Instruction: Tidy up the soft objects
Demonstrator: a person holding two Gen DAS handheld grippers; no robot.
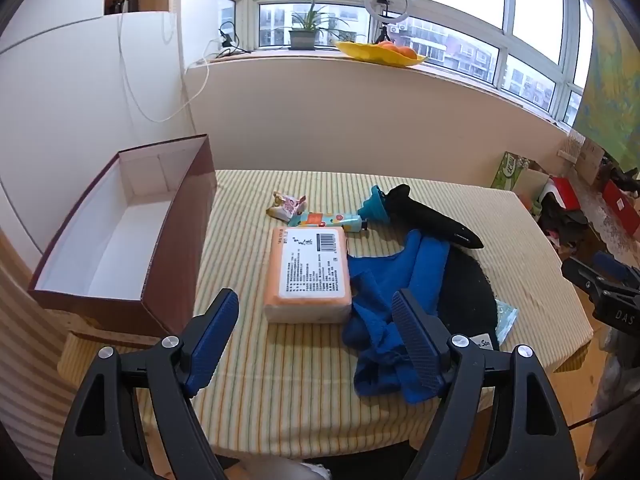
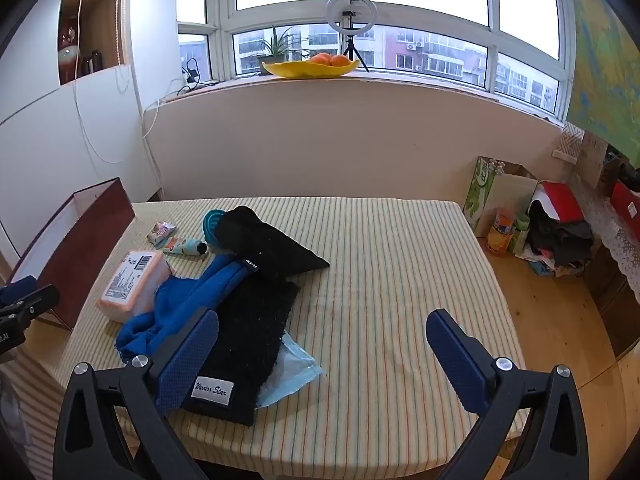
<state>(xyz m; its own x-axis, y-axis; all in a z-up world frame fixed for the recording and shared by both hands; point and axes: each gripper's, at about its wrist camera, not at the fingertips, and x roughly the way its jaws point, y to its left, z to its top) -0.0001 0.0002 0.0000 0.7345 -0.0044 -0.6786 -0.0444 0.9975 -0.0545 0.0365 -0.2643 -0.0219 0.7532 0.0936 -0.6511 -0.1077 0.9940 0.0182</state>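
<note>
Box empty, nothing sorted. Pack, blue cloth, black towel, tube await on table. My left gripper, right gripper: jaws wide, holding nothing.

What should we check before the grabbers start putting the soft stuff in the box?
1. Left gripper open, nothing held: ok.
2. Right gripper open, nothing held: ok.
3. Dark red cardboard box open, white inside showing nothing in it: ok.
4. Crumpled blue cloth free to lift: not ok, it overlaps the flat black towel.
5. Peach plastic-wrapped tissue pack within reach between the left fingers: ok.
6. Whether the pale blue packet is pinned under the towel: cannot tell.
</note>
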